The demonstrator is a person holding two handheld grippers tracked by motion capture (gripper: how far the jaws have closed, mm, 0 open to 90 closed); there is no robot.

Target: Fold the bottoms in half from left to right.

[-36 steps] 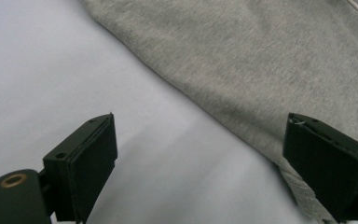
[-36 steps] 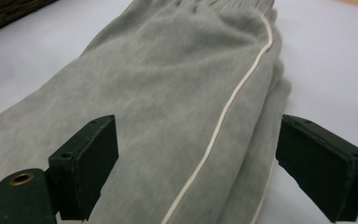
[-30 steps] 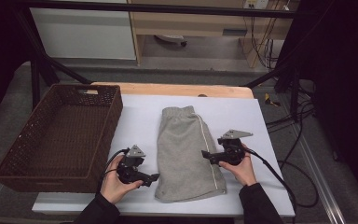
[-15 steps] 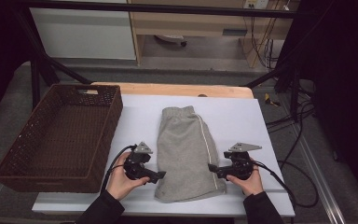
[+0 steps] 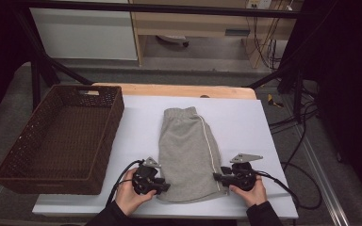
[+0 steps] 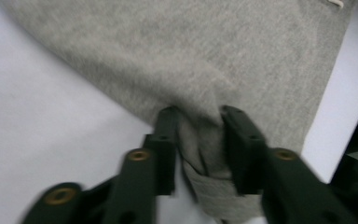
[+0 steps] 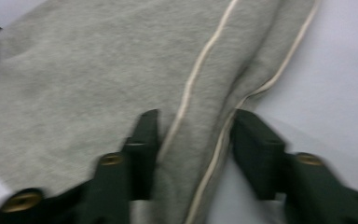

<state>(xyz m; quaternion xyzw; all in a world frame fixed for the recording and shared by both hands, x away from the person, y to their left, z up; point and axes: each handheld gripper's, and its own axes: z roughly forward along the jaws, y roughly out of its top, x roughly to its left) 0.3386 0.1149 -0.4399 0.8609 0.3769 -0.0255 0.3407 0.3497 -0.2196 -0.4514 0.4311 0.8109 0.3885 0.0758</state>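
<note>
Grey shorts (image 5: 188, 150) with a white side stripe lie flat on the white table (image 5: 250, 117), waistband at the far end. My left gripper (image 5: 162, 187) is at the near left hem corner. In the left gripper view its jaws have just been closing, and my left gripper (image 6: 198, 119) now pinches a bunched fold of the shorts (image 6: 191, 56). My right gripper (image 5: 219, 178) is at the near right hem corner, by the stripe. Its jaws have also just been closing, and my right gripper (image 7: 193, 121) squeezes a raised ridge of the shorts (image 7: 98, 70) along the striped edge.
An empty brown wicker basket (image 5: 108, 136) stands on the left side of the table, close to the shorts. A wooden strip (image 5: 169, 89) runs along the far edge. Cables (image 5: 292, 188) trail off the right side. Bare table lies right of the shorts.
Both hands have slid toward the near edge of the table, down to the hem corners. Both pairs of jaws have closed in on the fabric.
</note>
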